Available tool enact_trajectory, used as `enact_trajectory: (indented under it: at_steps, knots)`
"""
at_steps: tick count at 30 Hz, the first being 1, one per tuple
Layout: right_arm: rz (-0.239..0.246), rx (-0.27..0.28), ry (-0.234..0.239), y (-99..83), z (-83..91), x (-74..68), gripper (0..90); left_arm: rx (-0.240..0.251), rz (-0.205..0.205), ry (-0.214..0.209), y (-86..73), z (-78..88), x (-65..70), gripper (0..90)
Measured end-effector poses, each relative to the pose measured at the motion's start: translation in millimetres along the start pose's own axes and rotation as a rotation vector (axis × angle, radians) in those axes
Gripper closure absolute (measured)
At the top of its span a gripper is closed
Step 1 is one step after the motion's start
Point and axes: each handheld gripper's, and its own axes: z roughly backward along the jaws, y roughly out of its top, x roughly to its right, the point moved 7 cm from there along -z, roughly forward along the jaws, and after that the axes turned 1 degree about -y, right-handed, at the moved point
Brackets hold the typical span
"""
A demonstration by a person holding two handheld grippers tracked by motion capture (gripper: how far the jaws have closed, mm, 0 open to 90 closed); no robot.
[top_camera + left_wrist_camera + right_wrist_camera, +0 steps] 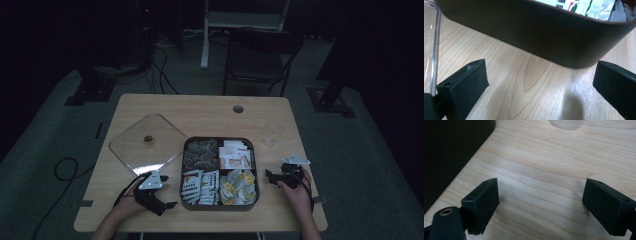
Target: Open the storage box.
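tray (220,206): 1 | compartments: 4 | clear lid (145,145): 1 | grippers: 2

Table (210,112): pale wood, wavy grain, one oval knot figure in the left gripper view. Tray (220,205): dark brown, nearly black walls, four sections. Far-left section: grey-clear packets (200,153). Far-right: white sachets (236,156) with orange-red print. Near-left: white sachets (200,187) with small dark marks. Near-right: white-and-yellow packets (237,186). Lid (145,142): clear, small brass-coloured knob (148,139). Both grippers (157,197) (285,176): matte black, light grey top plates.
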Motion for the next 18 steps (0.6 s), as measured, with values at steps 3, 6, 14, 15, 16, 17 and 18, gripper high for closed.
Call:
enact_trajectory:
  at_steps: [3,6,14,15,16,17,18]
  knots:
    - [0.016,-0.001,0.015,-0.1,0.0,-1.8,12.7,-0.036,-0.015,0.005,-1.9,-2.1,1.1,0.3]
    - [0.017,-0.001,0.016,0.0,0.0,-1.9,12.8,-0.062,-0.028,0.007,-3.3,-3.7,2.4,0.3]
    - [0.066,0.0,0.067,-2.0,2.0,-5.5,12.8,-0.133,-0.059,-0.003,-6.9,-9.2,8.5,0.4]
    - [0.075,0.0,0.075,-2.5,2.5,-5.7,12.7,-0.134,-0.058,-0.002,-6.9,-9.2,8.5,0.4]
    - [0.082,-0.001,0.083,-3.2,3.2,-6.1,12.6,-0.135,-0.058,-0.002,-7.0,-9.1,8.5,0.4]
    - [0.085,-0.001,0.086,-3.9,3.9,-6.0,12.5,-0.135,-0.056,-0.001,-7.0,-9.1,8.5,0.4]
    - [0.086,-0.001,0.085,-4.2,4.1,-6.0,12.4,-0.135,-0.054,0.001,-7.0,-9.1,8.5,0.4]
